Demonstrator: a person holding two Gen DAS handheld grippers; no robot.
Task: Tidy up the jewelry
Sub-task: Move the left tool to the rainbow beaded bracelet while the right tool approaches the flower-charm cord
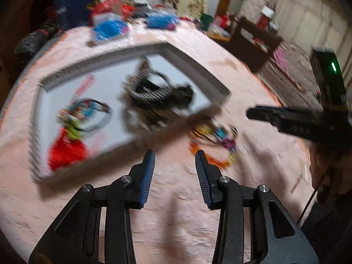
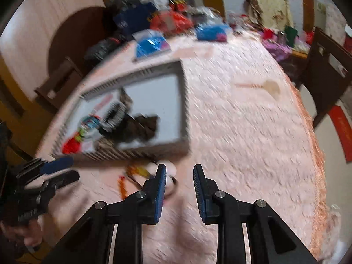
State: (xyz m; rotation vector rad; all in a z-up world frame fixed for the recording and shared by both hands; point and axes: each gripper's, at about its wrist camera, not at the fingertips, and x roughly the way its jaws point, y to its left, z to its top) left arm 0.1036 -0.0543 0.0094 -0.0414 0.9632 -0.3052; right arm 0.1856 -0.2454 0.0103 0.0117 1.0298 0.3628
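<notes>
Spread across the scene: a pink textured tablecloth point(image 1: 242, 101). Far left on it, a shallow grey rectangular tray point(image 1: 184, 59) holding blurred dark and multicoloured jewelry point(image 1: 158, 90). Just near its right corner, a looped orange-and-multicoloured bead bracelet point(image 1: 216, 147), axis unclear. Left gripper point(image 1: 175, 160) and right gripper point(image 2: 179, 176) hovering low, parted, gripping nothing.

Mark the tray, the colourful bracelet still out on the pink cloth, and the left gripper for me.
tray point(image 1: 193, 66): left wrist view, on its grey far wall.
colourful bracelet point(image 1: 222, 133): left wrist view, on its blue bead.
left gripper point(image 1: 175, 162): left wrist view, midway between its open fingertips.
</notes>
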